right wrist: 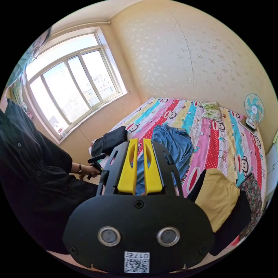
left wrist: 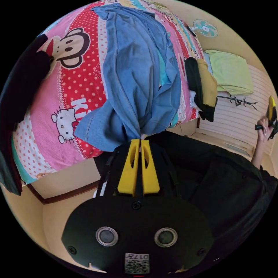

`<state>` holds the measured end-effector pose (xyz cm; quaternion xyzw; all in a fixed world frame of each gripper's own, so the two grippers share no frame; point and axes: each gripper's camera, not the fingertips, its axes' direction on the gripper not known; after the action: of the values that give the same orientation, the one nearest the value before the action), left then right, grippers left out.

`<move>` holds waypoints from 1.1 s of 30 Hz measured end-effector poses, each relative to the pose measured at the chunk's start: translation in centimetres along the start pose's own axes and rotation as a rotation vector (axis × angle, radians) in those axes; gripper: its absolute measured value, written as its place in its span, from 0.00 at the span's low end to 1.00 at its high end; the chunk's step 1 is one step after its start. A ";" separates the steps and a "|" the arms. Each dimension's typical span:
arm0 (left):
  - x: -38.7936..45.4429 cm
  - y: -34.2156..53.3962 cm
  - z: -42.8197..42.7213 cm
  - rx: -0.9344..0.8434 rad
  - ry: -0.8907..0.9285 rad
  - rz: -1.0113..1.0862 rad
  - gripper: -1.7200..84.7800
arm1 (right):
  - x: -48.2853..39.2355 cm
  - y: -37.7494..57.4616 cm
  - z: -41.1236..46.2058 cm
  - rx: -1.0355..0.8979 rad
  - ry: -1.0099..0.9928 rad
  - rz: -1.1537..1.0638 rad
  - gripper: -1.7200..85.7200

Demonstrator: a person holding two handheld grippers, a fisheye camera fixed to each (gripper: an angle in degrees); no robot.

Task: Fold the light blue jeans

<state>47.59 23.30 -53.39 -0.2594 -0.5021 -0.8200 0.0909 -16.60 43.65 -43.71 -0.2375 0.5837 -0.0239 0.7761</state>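
Observation:
The light blue jeans lie lengthwise on the cartoon-print bed sheet, and one end hangs off the bed's edge. My left gripper is shut on that bunched end, at the edge of the bed. In the right gripper view the jeans lie spread in the middle of the bed beyond my right gripper. Its yellow jaws are almost together with nothing between them, held in the air away from the cloth. A hand holds the right gripper far out to the side. The left gripper is at the bed's near edge.
A yellow garment on black clothes lies at the bed's near corner, and a black garment lies by the window side. A small fan and a pillow are at the far end. The person in black stands beside the bed.

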 end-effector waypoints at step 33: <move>-20.1 29.3 -5.5 -0.137 0.675 -0.949 0.14 | 7.0 5.7 28.1 -0.901 0.411 0.428 0.05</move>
<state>74.80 2.23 -43.04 0.2642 -0.4523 -0.8388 -0.1482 10.00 56.11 -46.46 -0.4129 0.7115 0.3416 0.4546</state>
